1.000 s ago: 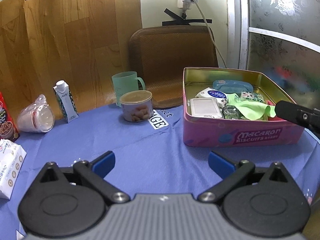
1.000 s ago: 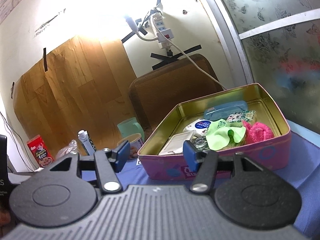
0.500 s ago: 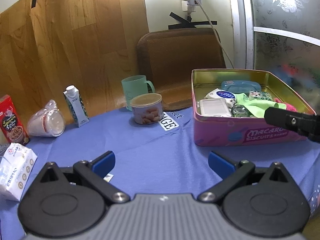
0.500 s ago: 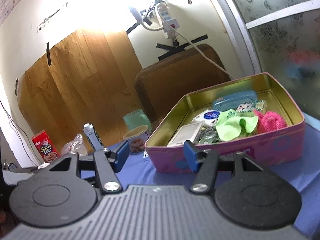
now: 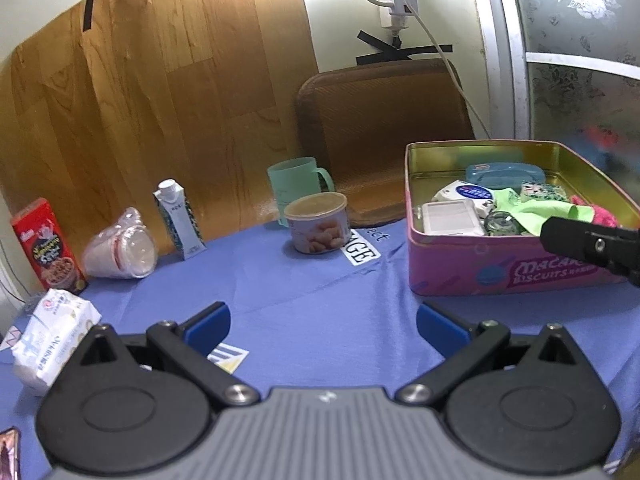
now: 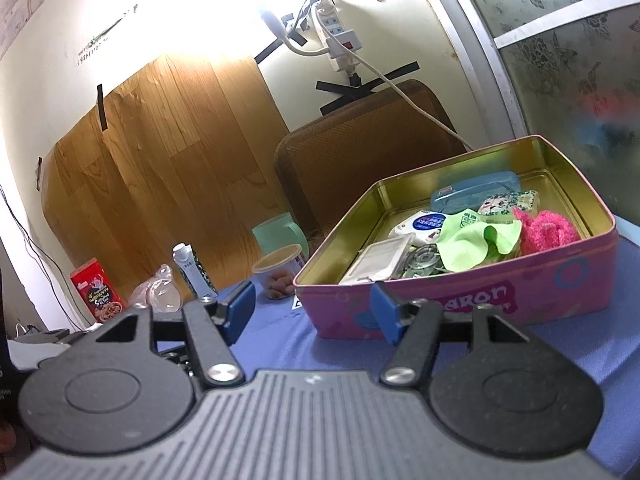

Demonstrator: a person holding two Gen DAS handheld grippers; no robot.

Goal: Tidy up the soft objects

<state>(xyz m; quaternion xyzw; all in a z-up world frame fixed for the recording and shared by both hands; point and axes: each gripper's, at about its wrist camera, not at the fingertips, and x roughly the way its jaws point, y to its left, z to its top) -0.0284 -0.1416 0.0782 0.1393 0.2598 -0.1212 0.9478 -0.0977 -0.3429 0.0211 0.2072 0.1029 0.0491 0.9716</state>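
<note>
Pink-walled, gold inside: found the tin (image 5: 460,276) open-topped on the blue cloth (image 5: 320,288), at the right of the left view. Counted inside it a green rag (image 6: 468,248) crumpled over the middle, a fluffy pink ball (image 6: 548,232) just right of the rag, a wipes pack (image 6: 424,222), a blue case (image 6: 476,192) along the far wall and a white box (image 6: 380,256) near the left wall.

Saw the left gripper (image 5: 322,326) above bare cloth, jaws wide apart, nothing between the pads, short of the tin. Saw the right gripper (image 6: 313,312) just before the tin's near wall, jaws apart and just been opening, gripping nothing. Caught part of it, black, crossing the tin's near right corner in the left view.

Noted, left of the tin, a snack can (image 5: 318,220) with a green mug (image 5: 296,184) just behind, then a carton (image 5: 178,216), a sleeve of plastic cups (image 5: 120,248) on its side and a red box (image 5: 44,244). Spotted a tissue pack (image 5: 52,336) at the cloth's left edge, well apart from the tin.
</note>
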